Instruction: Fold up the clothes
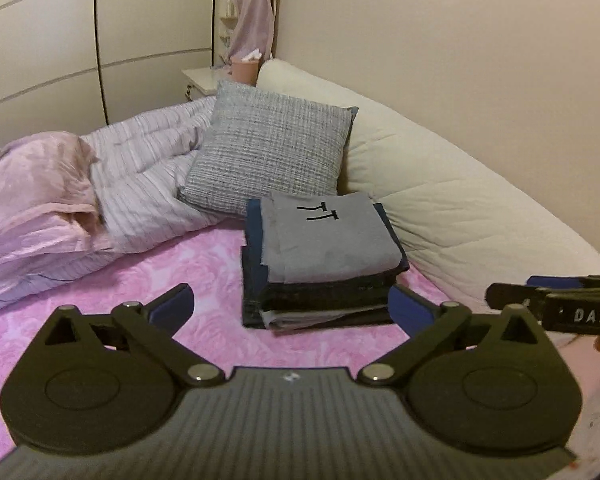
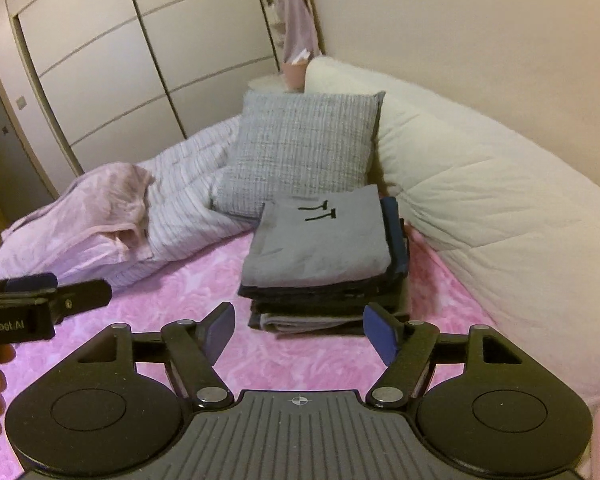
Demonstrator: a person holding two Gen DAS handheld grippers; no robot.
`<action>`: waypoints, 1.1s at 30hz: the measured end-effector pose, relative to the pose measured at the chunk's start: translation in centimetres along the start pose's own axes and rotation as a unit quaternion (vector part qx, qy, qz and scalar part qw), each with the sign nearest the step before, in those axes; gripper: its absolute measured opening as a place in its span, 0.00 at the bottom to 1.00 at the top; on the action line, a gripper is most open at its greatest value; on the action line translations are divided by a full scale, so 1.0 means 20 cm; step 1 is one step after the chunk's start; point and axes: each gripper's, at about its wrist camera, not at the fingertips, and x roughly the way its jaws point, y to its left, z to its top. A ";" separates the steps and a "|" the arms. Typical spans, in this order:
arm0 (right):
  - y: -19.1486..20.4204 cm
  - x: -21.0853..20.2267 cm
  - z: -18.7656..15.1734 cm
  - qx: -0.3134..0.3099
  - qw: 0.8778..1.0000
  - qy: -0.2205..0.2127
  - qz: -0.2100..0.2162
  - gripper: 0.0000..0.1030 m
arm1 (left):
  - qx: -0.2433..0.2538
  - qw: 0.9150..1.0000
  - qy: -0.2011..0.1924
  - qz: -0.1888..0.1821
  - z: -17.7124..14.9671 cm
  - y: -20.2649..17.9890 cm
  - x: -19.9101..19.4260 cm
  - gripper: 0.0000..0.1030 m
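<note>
Nearest to the cameras, the left gripper [image 1: 290, 306] and the right gripper [image 2: 299, 330] are held side by side above the pink bed cover [image 1: 204, 264], both tilted downward, both with jaws spread wide and nothing between them. Just beyond their blue fingertips [image 2: 380, 332] lies the stack of folded clothes [image 1: 320, 264] on the cover, a grey piece on top. Behind it a grey pillow [image 1: 272, 152] leans against the white headboard [image 1: 440, 184].
</note>
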 end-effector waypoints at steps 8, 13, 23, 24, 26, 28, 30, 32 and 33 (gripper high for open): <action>0.18 -0.30 -0.24 0.002 1.000 -0.008 -0.019 0.67 | -0.002 1.000 0.002 -0.022 -0.18 0.05 -0.33 0.99; 0.25 -0.43 -0.34 0.006 1.000 0.003 -0.015 0.67 | -0.004 0.999 0.027 -0.025 -0.27 0.03 -0.43 0.99; 0.29 -0.53 -0.41 -0.022 1.000 0.009 -0.014 0.67 | -0.019 0.999 0.037 -0.016 -0.34 -0.02 -0.55 0.99; 0.28 -0.53 -0.41 -0.025 1.000 0.011 -0.011 0.67 | -0.022 0.999 0.039 -0.014 -0.33 -0.02 -0.55 0.99; 0.26 -0.54 -0.42 -0.028 0.999 0.016 -0.008 0.67 | -0.025 0.999 0.042 -0.011 -0.33 -0.04 -0.55 0.99; 0.25 -0.54 -0.42 -0.031 0.999 0.019 -0.003 0.67 | -0.026 0.999 0.044 -0.006 -0.33 -0.06 -0.55 0.99; 0.23 -0.55 -0.42 -0.032 0.999 0.018 -0.002 0.67 | -0.027 0.999 0.047 -0.003 -0.33 -0.09 -0.55 0.99; 0.20 -0.56 -0.41 -0.031 0.999 0.018 0.000 0.67 | -0.027 0.998 0.048 -0.002 -0.33 -0.11 -0.54 0.99; 0.19 -0.56 -0.41 -0.032 0.999 0.018 0.001 0.67 | -0.027 0.998 0.049 -0.001 -0.33 -0.12 -0.54 0.99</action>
